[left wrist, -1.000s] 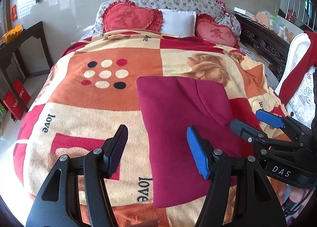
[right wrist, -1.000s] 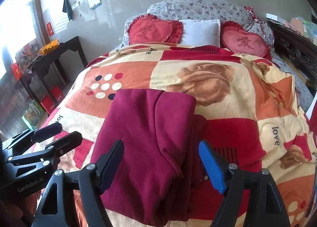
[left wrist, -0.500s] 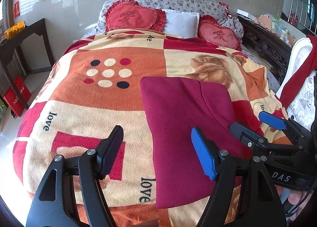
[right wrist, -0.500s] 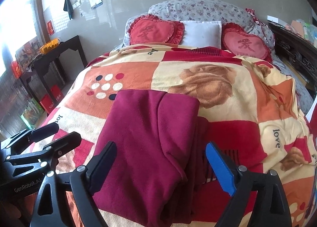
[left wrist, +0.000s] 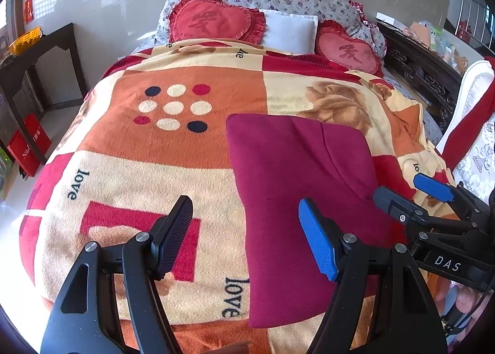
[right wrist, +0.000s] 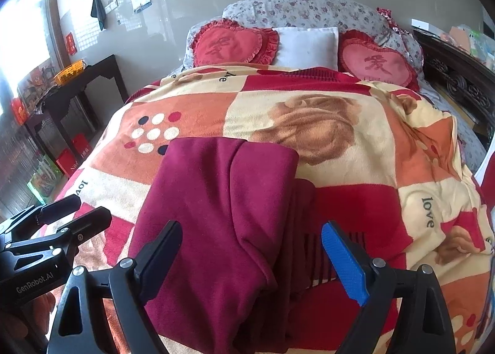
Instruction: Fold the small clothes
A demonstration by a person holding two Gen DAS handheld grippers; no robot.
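Note:
A dark red garment [left wrist: 294,187] lies folded into a long rectangle on the patterned blanket [left wrist: 148,174]; in the right wrist view the garment [right wrist: 222,218] has one side folded over the middle. My left gripper [left wrist: 247,239] is open and empty, held above the garment's left edge. My right gripper [right wrist: 256,261] is open and empty, above the garment's near end. The right gripper also shows at the right of the left wrist view [left wrist: 414,196], and the left gripper at the left of the right wrist view [right wrist: 74,214].
Two red heart cushions [left wrist: 213,19] and a white pillow [left wrist: 290,32] lie at the bed's head. A dark side table [right wrist: 77,81] stands at the left. A carved dark bed frame [left wrist: 417,69] and a chair with red cloth [left wrist: 476,125] are at the right.
Both grippers have drawn back slightly from the garment toward the foot of the bed. The garment has not moved.

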